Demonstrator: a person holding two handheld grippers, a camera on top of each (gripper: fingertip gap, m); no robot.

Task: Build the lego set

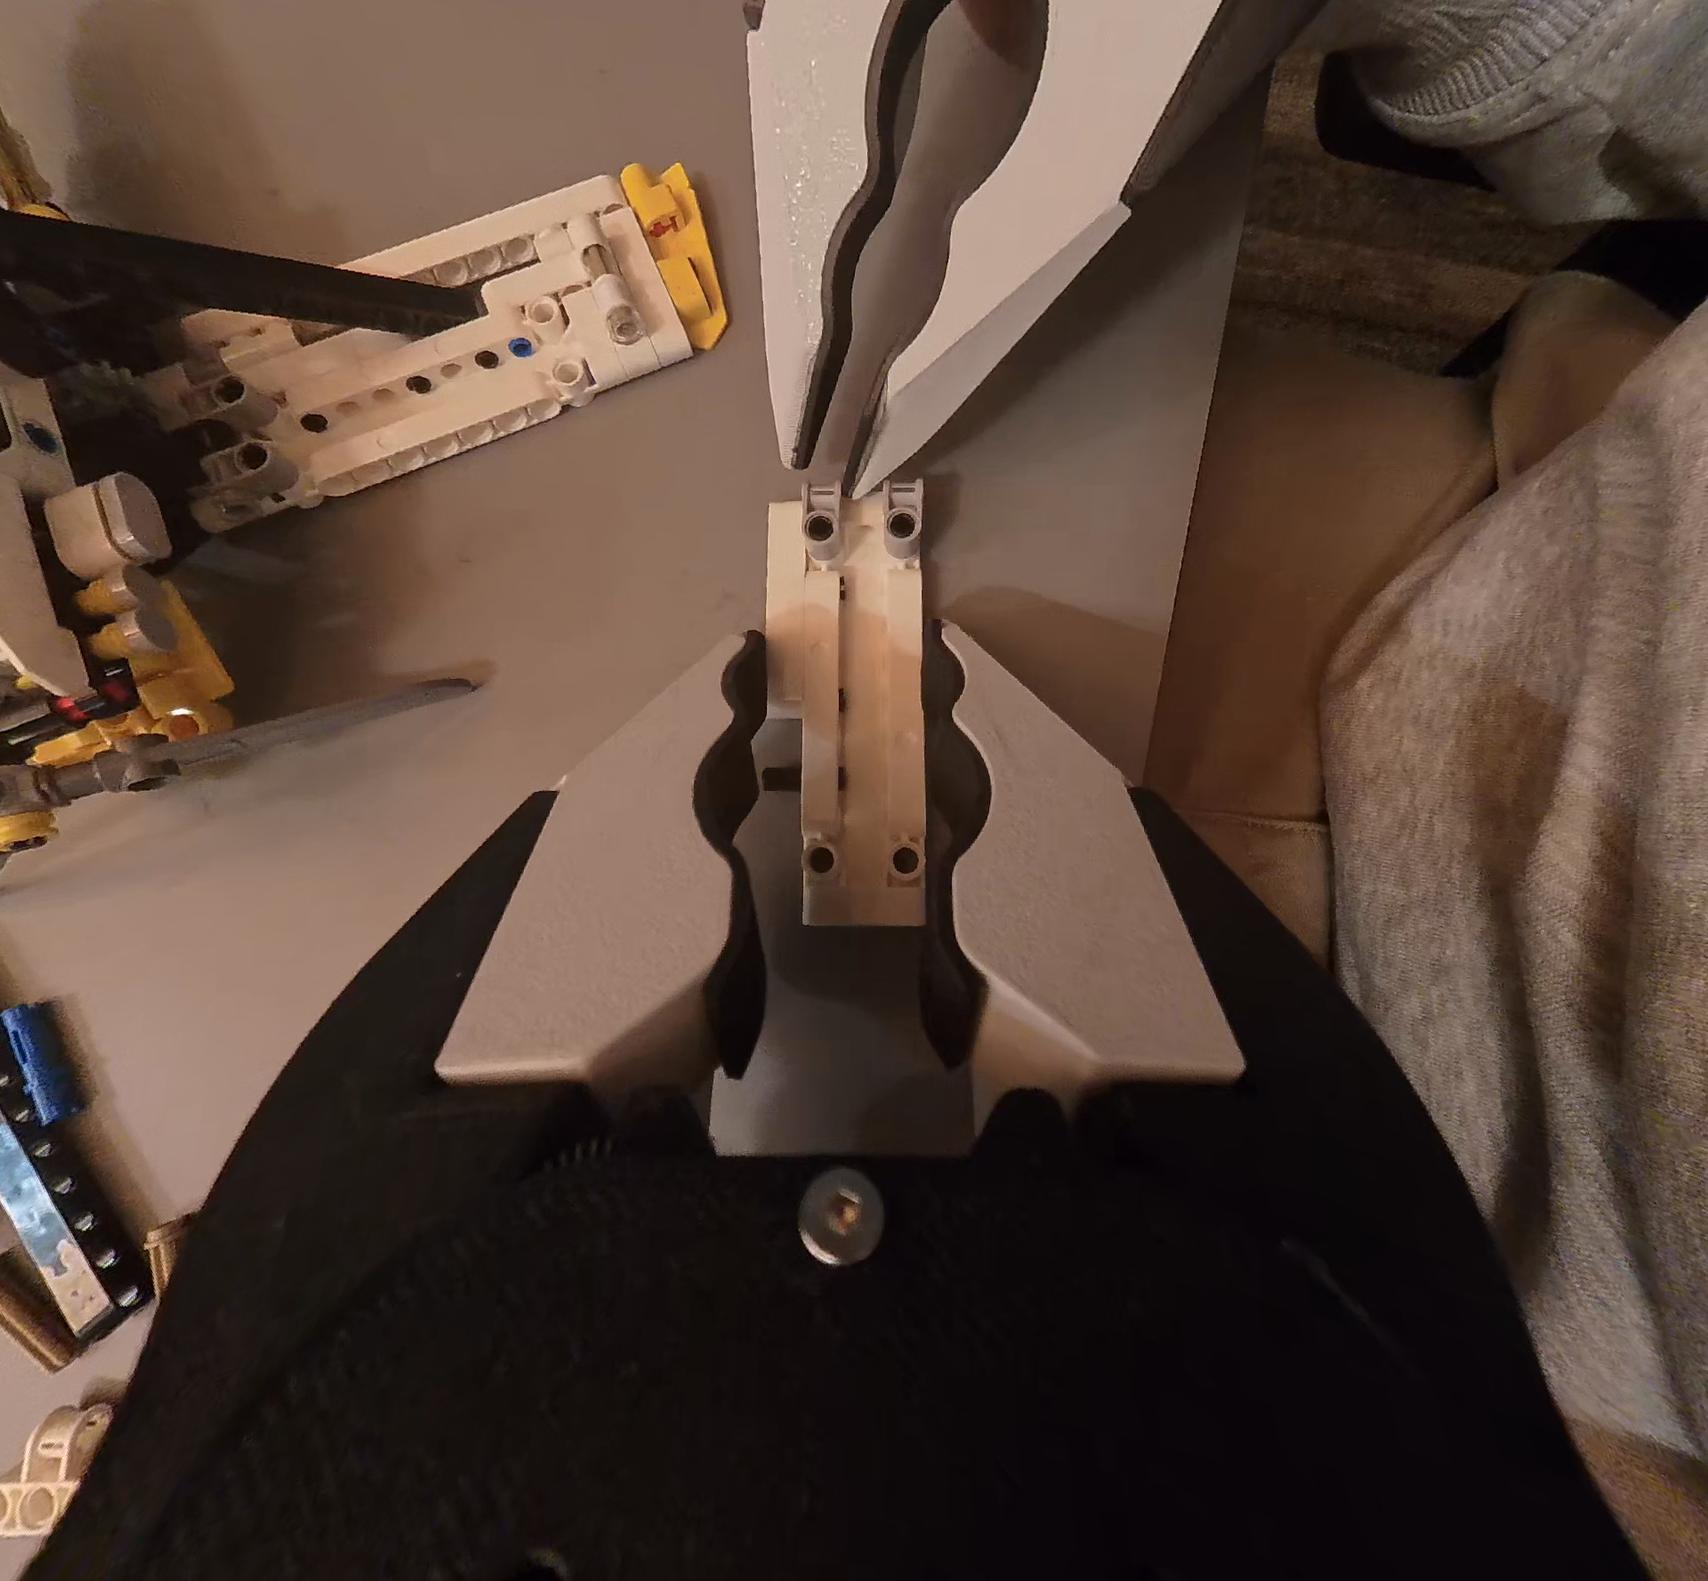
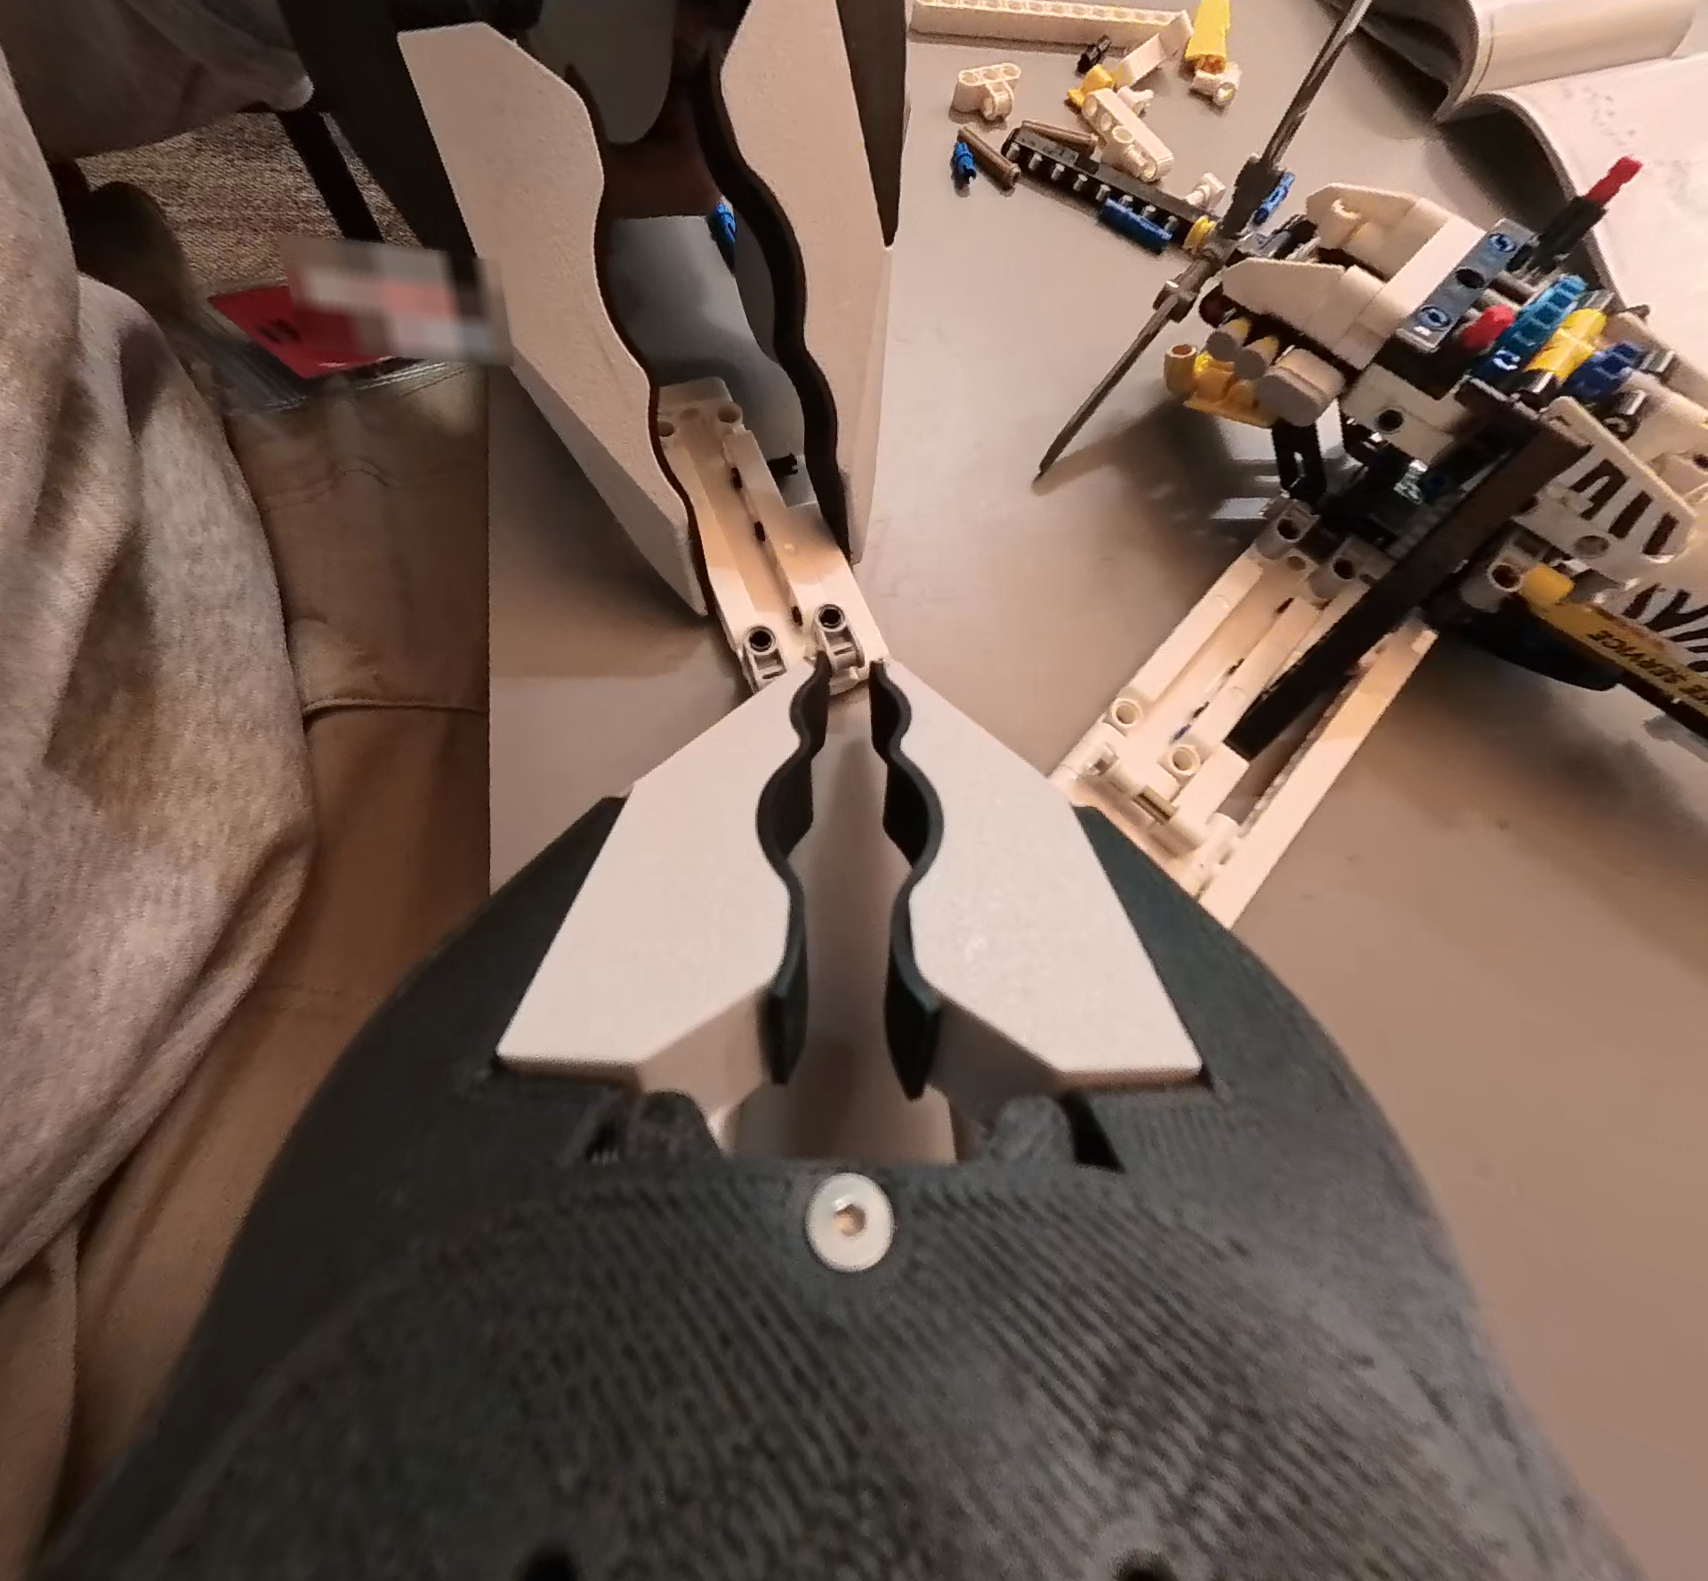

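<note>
White oblong Lego beam assembly (image 1: 864, 732) with grey pin connectors (image 1: 823, 520), clamped between left gripper (image 1: 846, 658) fingers above grey tabletop (image 1: 555, 612); right gripper (image 2: 843, 686), nearly closed, pinching one connector at twelve o'clock; helicopter model (image 2: 1442, 390) at two o'clock.

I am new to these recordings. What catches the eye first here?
Two grippers meet at the table's near edge: the left gripper clamps a white lego panel, and the right gripper pinches a grey connector at its end. Right of them stands a half-built helicopter.
</note>
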